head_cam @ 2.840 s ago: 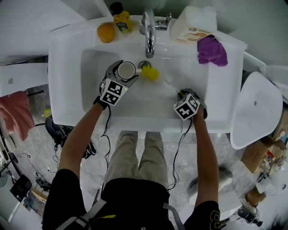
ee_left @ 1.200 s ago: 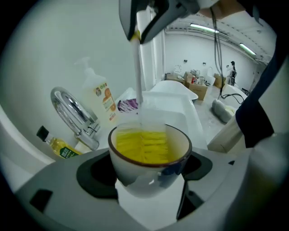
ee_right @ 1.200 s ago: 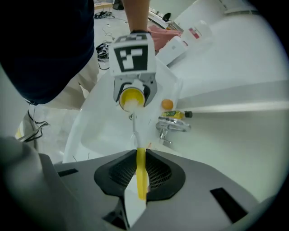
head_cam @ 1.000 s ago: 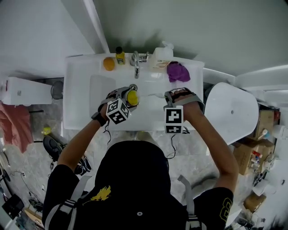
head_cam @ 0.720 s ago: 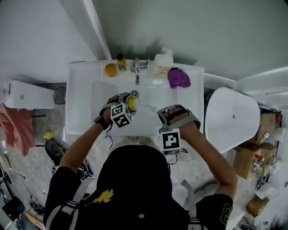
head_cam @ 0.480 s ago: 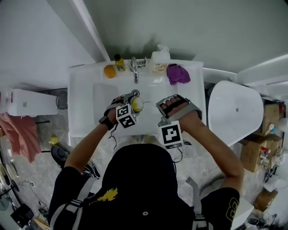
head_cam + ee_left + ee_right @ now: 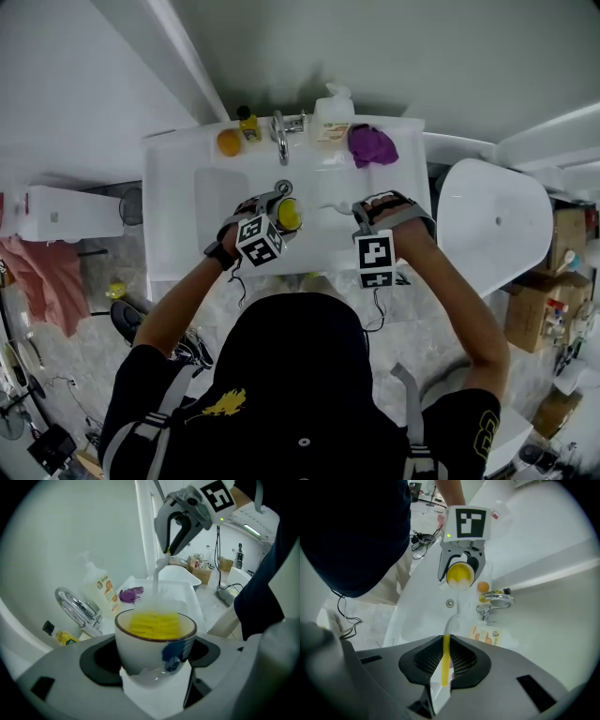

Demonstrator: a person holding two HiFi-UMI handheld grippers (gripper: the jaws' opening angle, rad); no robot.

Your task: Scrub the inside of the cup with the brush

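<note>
The brush (image 7: 446, 663) stretched lengthwise from the right gripper (image 7: 445, 681), whose fingers pinched its yellow handle end, across the sink (image 7: 178, 216). Its yellow bristles sat inside the white, brown-rimmed cup (image 7: 140, 644). The left gripper (image 7: 154, 686) clasped that cup between its fingers.

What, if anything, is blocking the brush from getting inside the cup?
Nothing visible stands in the way. The yellow bristles already sit inside the cup, which the left tool clamps. The right tool grips the brush handle, and the cup's mouth is otherwise open.
</note>
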